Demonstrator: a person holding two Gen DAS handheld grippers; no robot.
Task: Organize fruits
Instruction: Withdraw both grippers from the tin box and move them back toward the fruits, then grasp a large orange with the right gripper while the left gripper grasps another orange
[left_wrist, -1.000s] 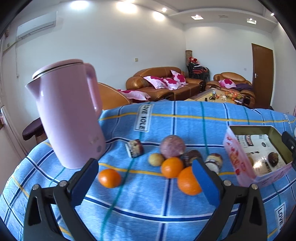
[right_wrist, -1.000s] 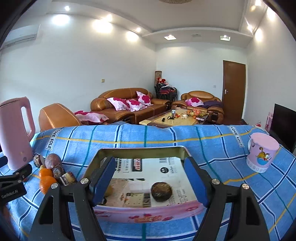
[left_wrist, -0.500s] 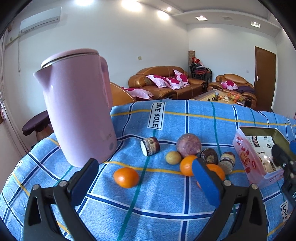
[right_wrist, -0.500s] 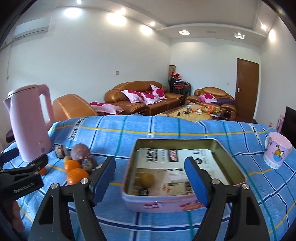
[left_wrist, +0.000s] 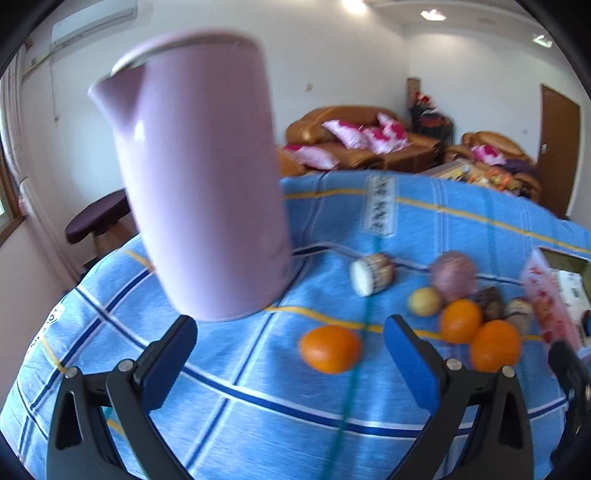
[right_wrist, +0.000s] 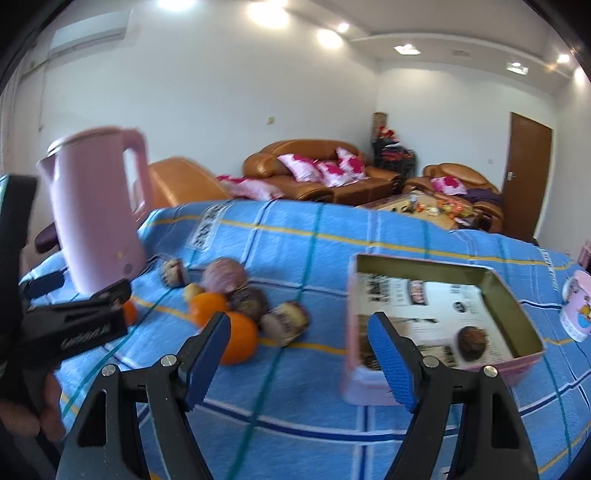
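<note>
A blue checked table (right_wrist: 332, 236) carries a pink kettle (left_wrist: 199, 177) at the left and an open pink tin (right_wrist: 439, 295), holding one dark fruit (right_wrist: 472, 338), at the right. Between them lies the fruit pile (right_wrist: 236, 295); a lone orange (left_wrist: 330, 349) lies apart, framed by the left gripper (left_wrist: 290, 354), fingers spread. The right gripper (right_wrist: 299, 354) is also spread, empty.
</note>
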